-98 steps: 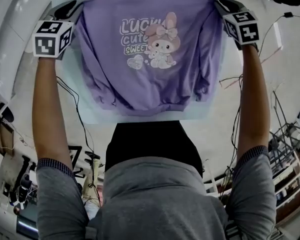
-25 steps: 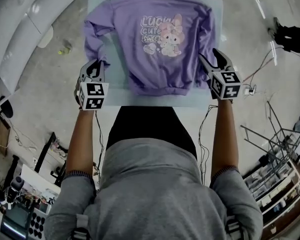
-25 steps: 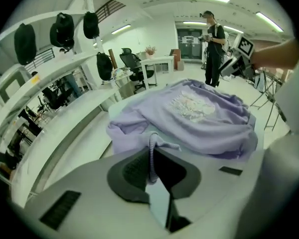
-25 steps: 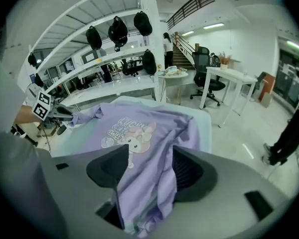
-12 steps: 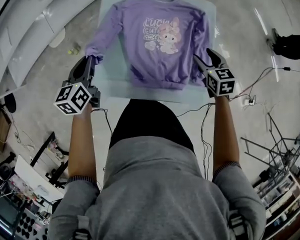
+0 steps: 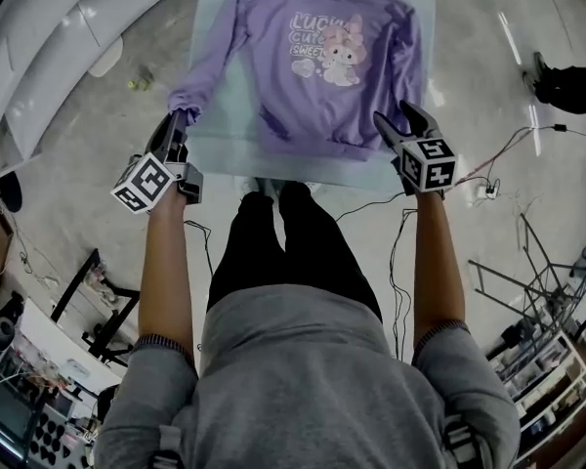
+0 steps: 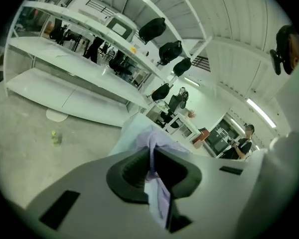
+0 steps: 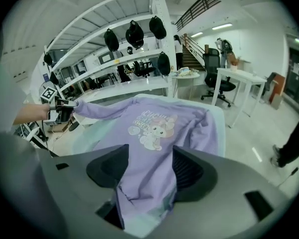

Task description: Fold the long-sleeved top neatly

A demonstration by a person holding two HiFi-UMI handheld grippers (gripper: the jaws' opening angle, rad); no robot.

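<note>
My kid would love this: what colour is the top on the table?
Lilac top, with a cartoon rabbit print; clearest in the head view.

- Long-sleeved top (image 6: 313,76), at 12 o'clock: lilac, with white lettering and a pink-and-white cartoon rabbit.
- Table (image 6: 225,137): pale mint.
- Left gripper (image 6: 179,123) and right gripper (image 6: 395,117): dark grey; cubes white with black squares.
- Person's sweatshirt (image 6: 303,389), at 6 o'clock: grey; trousers (image 6: 273,252): black.

Open-plan lab or workshop hall: long white metal shelving (image 7: 65,39) hung with black bags (image 8: 134,34); bare grey concrete floor (image 6: 88,154); loose black cables (image 6: 513,145); white desks (image 8: 239,76); black swivel chair (image 8: 217,81); cluttered equipment racks (image 6: 557,360).
</note>
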